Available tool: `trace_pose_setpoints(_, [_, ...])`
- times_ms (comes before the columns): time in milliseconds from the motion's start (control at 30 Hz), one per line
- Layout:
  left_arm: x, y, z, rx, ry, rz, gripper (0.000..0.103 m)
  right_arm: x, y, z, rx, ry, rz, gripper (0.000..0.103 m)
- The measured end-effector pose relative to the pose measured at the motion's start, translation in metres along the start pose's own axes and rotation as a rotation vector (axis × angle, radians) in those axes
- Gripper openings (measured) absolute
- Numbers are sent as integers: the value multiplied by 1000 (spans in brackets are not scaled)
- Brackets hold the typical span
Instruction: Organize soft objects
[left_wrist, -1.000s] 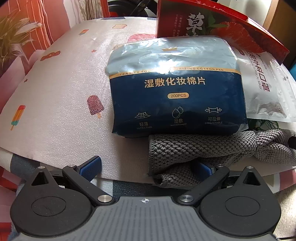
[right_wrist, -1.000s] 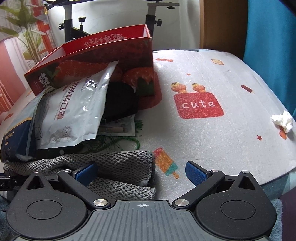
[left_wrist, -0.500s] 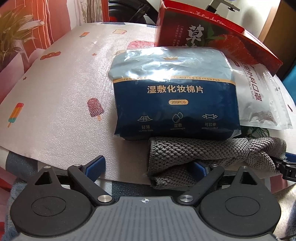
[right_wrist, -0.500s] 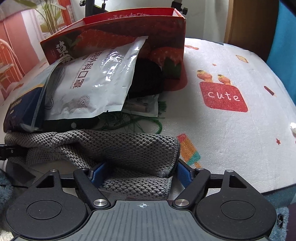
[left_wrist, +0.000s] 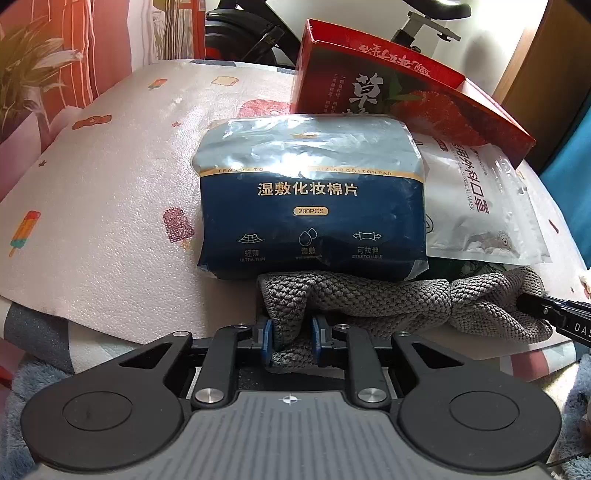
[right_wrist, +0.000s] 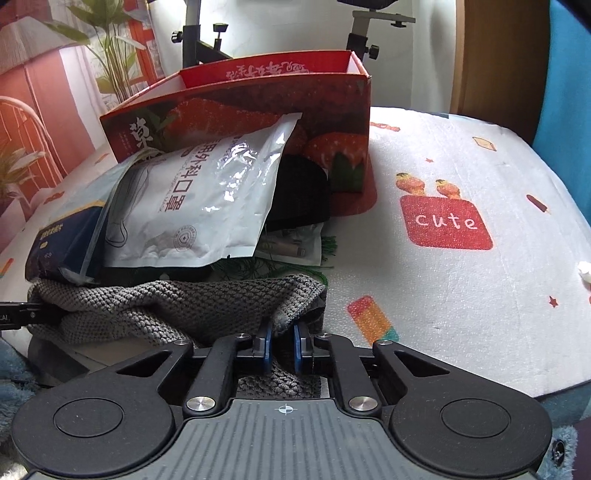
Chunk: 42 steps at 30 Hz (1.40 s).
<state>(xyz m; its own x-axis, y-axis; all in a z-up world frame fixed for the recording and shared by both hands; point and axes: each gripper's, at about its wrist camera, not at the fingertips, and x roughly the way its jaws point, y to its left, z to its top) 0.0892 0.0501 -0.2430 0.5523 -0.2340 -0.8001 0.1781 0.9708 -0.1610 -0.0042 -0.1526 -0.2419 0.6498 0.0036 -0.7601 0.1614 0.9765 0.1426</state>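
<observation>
- The table (right_wrist: 461, 295), under its printed cover, carries everything, and I work at its near edge, so I judge any lift must go up and towards me rather than across the pile
- The red box (right_wrist: 258, 99) stands open-topped at the back; it looks the likely home for the soft things, so I plan my carry over its near wall
- The blue cotton pad pack (left_wrist: 310, 206) and the white mask pouch (right_wrist: 199, 206) lean just behind the cloth and touch it, so I should raise the cloth slowly or it may drag them
- The grey knitted cloth (left_wrist: 388, 299) lies bunched along the front edge, stretched between my two tools
- My left gripper (left_wrist: 291, 336) is pinched on the cloth's left end, pads pressed into a fold
- My right gripper (right_wrist: 282, 341) is pinched on its right end likewise
- I want to lift both ends together and level, keeping the cloth taut enough not to sag onto the green strands (right_wrist: 280, 266) behind it
</observation>
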Motion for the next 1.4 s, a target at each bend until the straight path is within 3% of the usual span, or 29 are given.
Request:
trace_pose_setpoints(100, [-5, -1, 0, 2, -2, -23, 8, -11, -3, 3, 14, -41, 15, 9])
trace_pose_setpoints(267, [-14, 0, 5, -11, 25, -75, 8, -35, -6, 8, 7, -68, 47, 8])
trace_pose_setpoints(467, [-30, 0, 6, -9, 24, -109, 7, -56, -10, 6, 23, -41, 80, 8])
trace_pose_setpoints(733, [-42, -11, 7, 37, -13, -112, 6, -84, 7, 6, -75, -129, 96, 8])
trace_pose_setpoints(933, [-59, -10, 14, 29, -87, -128, 5, -95, 10, 10, -108, -175, 92, 8])
trace_pose_setpoints(1100, [-81, -8, 24, 18, -168, -139, 5, -116, 11, 20, -148, -273, 88, 8])
trace_pose_setpoints(1400, [-111, -15, 68, 39, -307, -137, 5, -129, 12, 50, -187, -350, 101, 8])
